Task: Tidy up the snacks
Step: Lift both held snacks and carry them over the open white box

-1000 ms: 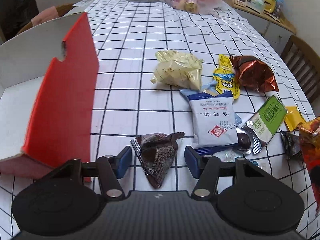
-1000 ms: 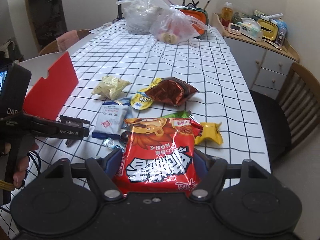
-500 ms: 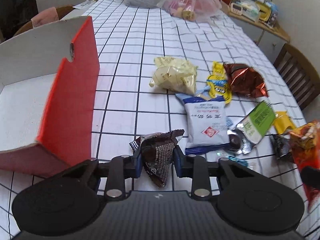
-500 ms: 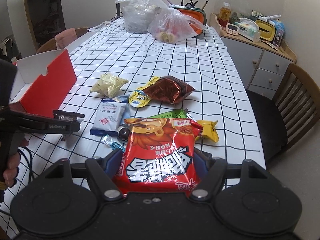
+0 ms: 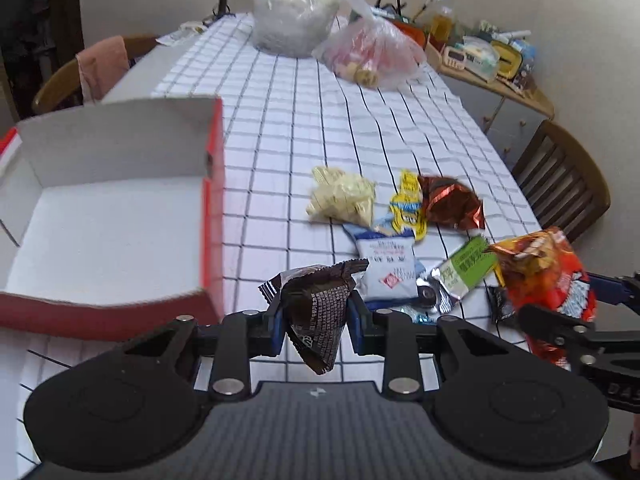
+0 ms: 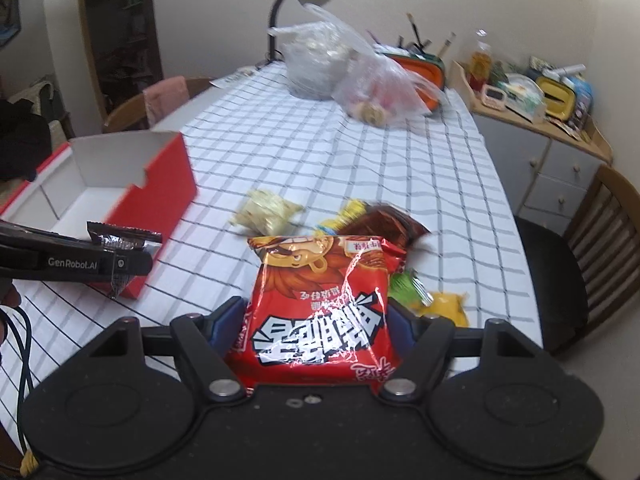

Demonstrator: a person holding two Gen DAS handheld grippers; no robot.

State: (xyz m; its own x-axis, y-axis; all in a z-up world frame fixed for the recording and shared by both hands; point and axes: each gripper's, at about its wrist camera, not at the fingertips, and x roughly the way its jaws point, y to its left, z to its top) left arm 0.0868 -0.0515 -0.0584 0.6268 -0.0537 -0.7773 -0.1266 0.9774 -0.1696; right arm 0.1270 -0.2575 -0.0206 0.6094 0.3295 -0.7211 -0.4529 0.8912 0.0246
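The left gripper (image 5: pixel 314 318) has its blue fingers (image 5: pixel 276 326) pressed against both sides of a dark brown wrapper (image 5: pixel 316 312) printed with fine white text too small to read; the packet hangs clear of the tabletop (image 5: pixel 280 120), just right of the red box (image 5: pixel 120 208), whose white inside is open to view. In the right wrist view the side of this gripper reads "GenRobot.AI".

The right gripper (image 6: pixel 318 328) clamps a red snack bag (image 6: pixel 320 308) carrying a cartoon face and large white Chinese characters, seen upside down, held above the table.

On the checked cloth beyond lie a pale yellow packet (image 5: pixel 342 200), a white and blue pouch (image 5: pixel 386 274) with a red diamond mark, a green-labelled packet (image 5: pixel 468 268) and a shiny copper bag (image 5: pixel 450 202).
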